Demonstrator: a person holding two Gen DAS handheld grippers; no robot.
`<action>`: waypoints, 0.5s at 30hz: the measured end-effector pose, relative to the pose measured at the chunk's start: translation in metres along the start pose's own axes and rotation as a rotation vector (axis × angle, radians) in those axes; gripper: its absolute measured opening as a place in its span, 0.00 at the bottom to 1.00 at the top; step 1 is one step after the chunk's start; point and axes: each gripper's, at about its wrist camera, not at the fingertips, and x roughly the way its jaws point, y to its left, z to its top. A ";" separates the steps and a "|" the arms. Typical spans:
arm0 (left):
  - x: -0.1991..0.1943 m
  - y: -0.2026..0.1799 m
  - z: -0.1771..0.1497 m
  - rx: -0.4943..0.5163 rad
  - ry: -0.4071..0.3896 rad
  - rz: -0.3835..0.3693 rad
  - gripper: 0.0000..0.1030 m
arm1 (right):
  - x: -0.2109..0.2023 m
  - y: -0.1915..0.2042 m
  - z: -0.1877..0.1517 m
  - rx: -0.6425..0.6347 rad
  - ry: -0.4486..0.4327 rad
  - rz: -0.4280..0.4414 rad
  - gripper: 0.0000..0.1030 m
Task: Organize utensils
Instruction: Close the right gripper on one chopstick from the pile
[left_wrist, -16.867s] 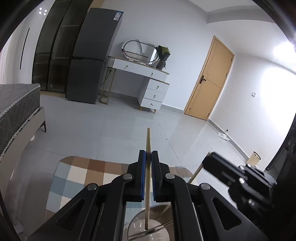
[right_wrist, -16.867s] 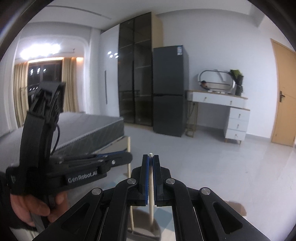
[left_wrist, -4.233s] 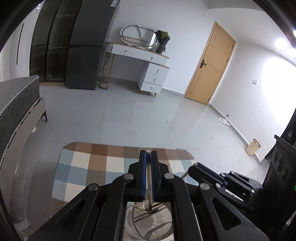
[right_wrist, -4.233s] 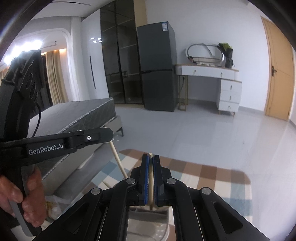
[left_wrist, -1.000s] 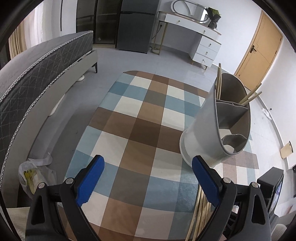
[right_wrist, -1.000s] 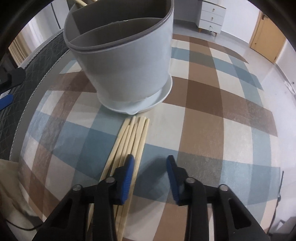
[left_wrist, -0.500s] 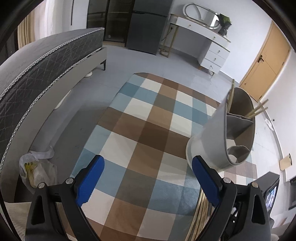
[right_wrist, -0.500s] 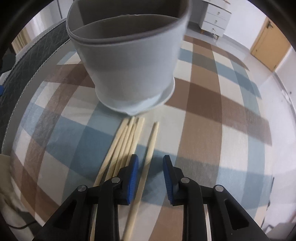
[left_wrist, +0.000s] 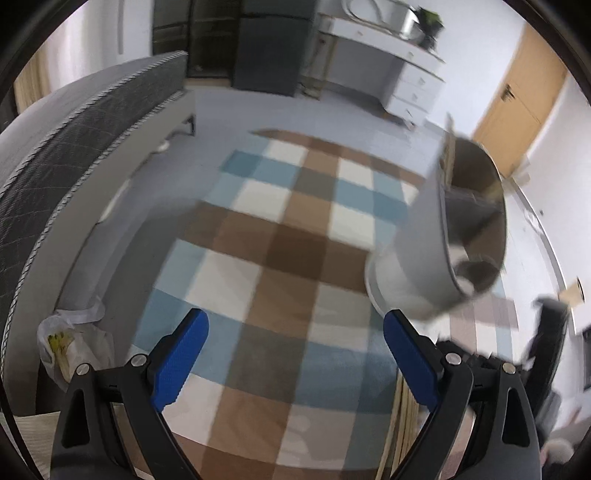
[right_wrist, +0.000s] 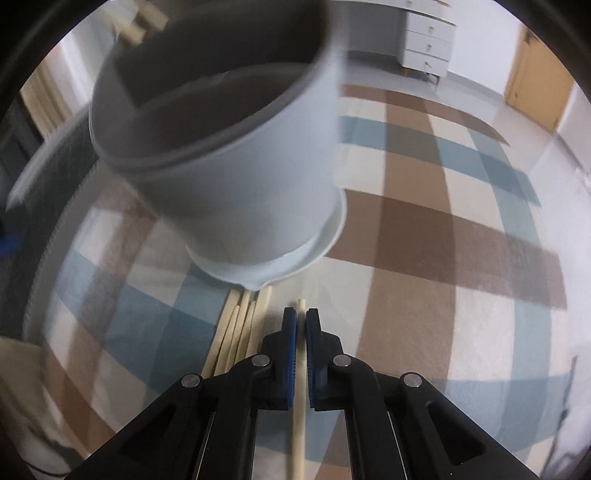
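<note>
On a brown, blue and cream checked rug (right_wrist: 424, 229), the right claw (right_wrist: 301, 325) clamps one pale wooden chopstick (right_wrist: 300, 417) at lower centre, below a grey holder (right_wrist: 236, 177); the left claw (left_wrist: 295, 343) gapes wide.

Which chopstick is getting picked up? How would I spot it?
Find the big grey utensil holder on the checked cloth. A bundle of chopsticks lies by its base. The picked chopstick lies apart, right of the bundle, pinched between the right hand-held gripper's blue pads.

Motion blur smears the utensil holder (left_wrist: 436, 254) so its compartments can't be made out, and the loose chopsticks (right_wrist: 236, 332) run out of sight under the right gripper (right_wrist: 301, 317).
</note>
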 end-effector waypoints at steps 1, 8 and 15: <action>0.002 -0.004 -0.004 0.017 0.013 0.007 0.90 | -0.009 -0.007 0.000 0.031 -0.025 0.017 0.04; 0.019 -0.034 -0.038 0.095 0.178 -0.141 0.90 | -0.057 -0.059 -0.009 0.263 -0.151 0.190 0.04; 0.026 -0.067 -0.076 0.242 0.241 -0.064 0.90 | -0.078 -0.084 -0.018 0.378 -0.210 0.272 0.04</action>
